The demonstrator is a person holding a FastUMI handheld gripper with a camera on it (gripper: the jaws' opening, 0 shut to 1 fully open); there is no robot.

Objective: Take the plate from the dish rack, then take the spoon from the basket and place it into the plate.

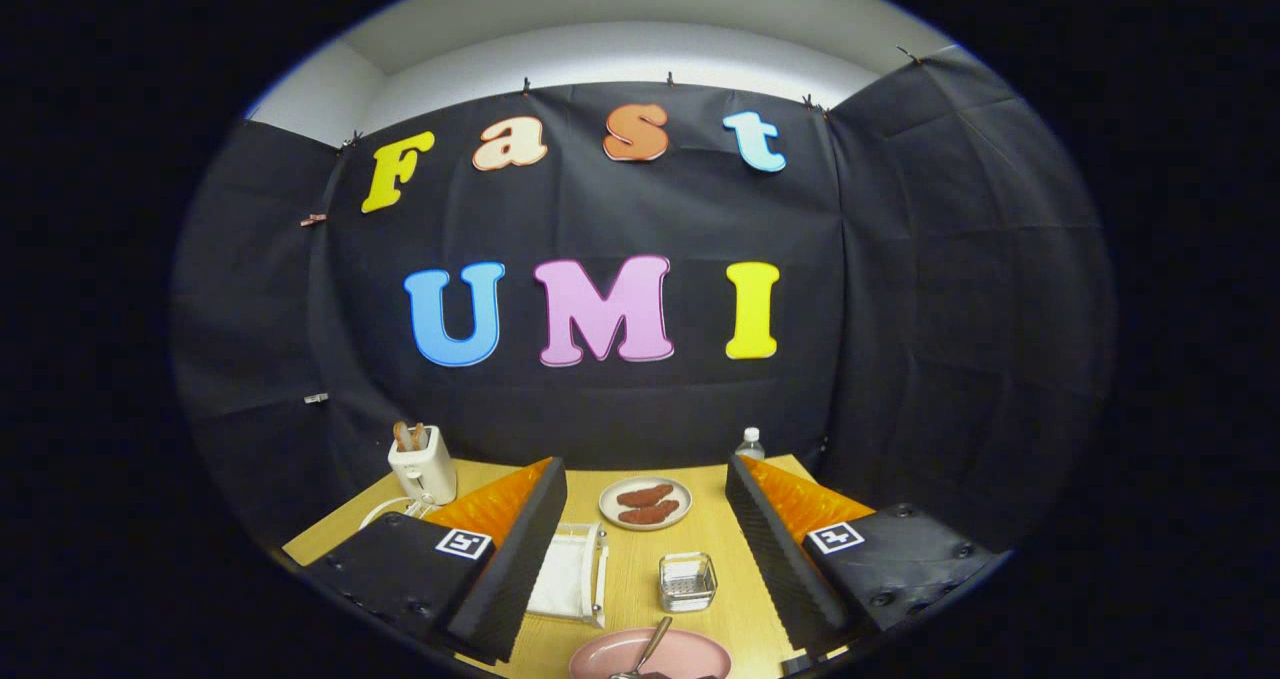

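A pink plate [690, 652] lies on the wooden table [715, 534] between and below my fingers, close to me. A metal spoon [650, 647] rests in it, handle pointing away. Just beyond stands a small clear basket [687, 580], and to its left a white wire dish rack [572, 571], partly hidden behind my left finger. My gripper [645, 477] is open, held above the table, with nothing between its fingers.
A small plate with brown food pieces [646, 502] sits farther back in the middle. A white toaster with toast [423, 462] stands at the back left, its cord trailing. A water bottle [750, 444] stands at the table's far edge.
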